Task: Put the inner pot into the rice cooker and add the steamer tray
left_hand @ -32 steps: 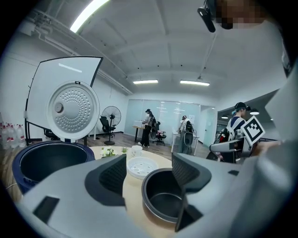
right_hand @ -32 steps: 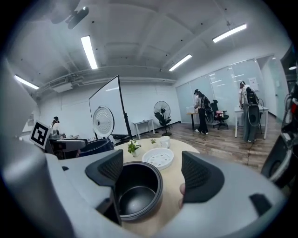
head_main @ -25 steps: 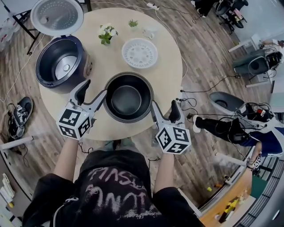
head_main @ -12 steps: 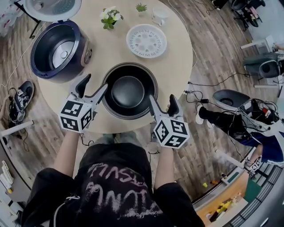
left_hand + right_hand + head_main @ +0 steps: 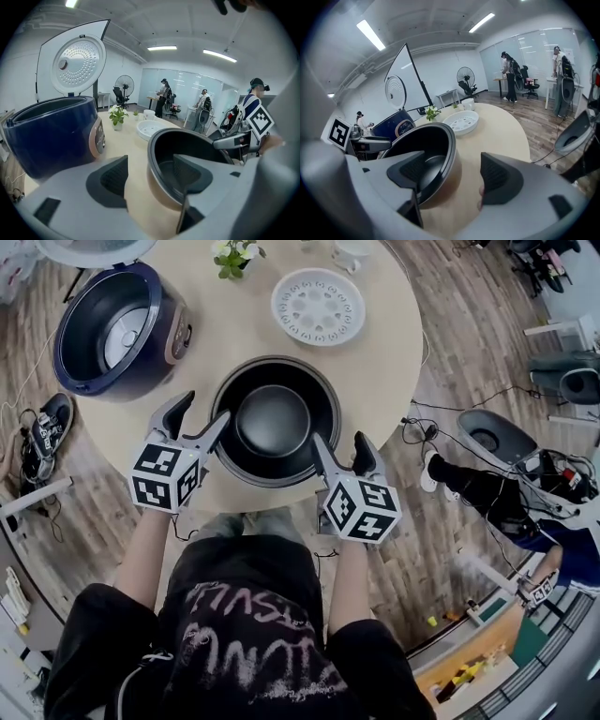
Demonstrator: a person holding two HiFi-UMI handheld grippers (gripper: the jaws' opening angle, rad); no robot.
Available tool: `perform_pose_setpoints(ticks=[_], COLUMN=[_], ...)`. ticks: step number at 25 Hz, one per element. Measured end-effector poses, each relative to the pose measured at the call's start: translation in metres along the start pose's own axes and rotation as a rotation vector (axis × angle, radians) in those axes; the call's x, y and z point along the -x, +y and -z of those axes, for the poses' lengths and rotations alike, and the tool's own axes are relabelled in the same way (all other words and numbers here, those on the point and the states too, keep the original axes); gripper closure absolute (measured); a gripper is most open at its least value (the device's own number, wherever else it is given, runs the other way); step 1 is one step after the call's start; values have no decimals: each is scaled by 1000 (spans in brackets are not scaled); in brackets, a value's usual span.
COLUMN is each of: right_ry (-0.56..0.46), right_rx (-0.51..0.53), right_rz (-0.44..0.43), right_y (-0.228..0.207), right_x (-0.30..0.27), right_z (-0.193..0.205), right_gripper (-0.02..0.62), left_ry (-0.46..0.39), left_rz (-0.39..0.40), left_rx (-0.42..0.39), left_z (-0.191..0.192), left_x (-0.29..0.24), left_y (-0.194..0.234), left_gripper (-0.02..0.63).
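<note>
The black inner pot (image 5: pixel 275 421) stands on the round table (image 5: pixel 398 362) near its front edge. My left gripper (image 5: pixel 202 418) is open at the pot's left rim. In the left gripper view (image 5: pixel 150 176) one jaw sits inside the pot (image 5: pixel 161 140) and the other outside. My right gripper (image 5: pixel 339 448) is open at the pot's right rim and straddles it the same way (image 5: pixel 454 176), with the pot (image 5: pixel 440 136) to its left. The dark blue rice cooker (image 5: pixel 117 329) stands with its lid (image 5: pixel 77 61) up at the far left. The white steamer tray (image 5: pixel 319 306) lies behind the pot.
A small potted plant (image 5: pixel 234 254) and a white cup (image 5: pixel 352 251) stand at the table's far side. Shoes (image 5: pixel 42 437) lie on the floor to the left, and cables and a chair base (image 5: pixel 487 437) to the right. People stand far off in the room.
Both grippers have stayed open at the pot's two sides. The head view has drifted, so the table sits higher in the frame and the pot looks larger.
</note>
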State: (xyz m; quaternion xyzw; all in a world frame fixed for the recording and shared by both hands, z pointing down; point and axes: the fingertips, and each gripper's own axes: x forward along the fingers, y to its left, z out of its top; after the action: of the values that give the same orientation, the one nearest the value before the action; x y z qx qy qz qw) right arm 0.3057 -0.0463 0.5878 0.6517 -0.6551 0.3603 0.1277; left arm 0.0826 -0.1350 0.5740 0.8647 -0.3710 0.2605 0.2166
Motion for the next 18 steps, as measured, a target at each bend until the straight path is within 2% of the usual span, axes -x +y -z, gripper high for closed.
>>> perform_pose_setpoints(ticks=[6,9,18], right_ry=[43,56,95], right_rx=[1,-14,-66], right_rz=[4,3,-31], right_y=[-2,-3,0], right_x=[-5,-5,-9], right_z=[8,12,15], right_gripper=[264,298,359], left_ry=[37,50,66], left_rz=[-18,-20,39], left_rx=[-8,5,55], left_z=[9,14,17], left_x=[-5,-5,-9], left_y=[2,4,-4], left_gripper=[310,339,416])
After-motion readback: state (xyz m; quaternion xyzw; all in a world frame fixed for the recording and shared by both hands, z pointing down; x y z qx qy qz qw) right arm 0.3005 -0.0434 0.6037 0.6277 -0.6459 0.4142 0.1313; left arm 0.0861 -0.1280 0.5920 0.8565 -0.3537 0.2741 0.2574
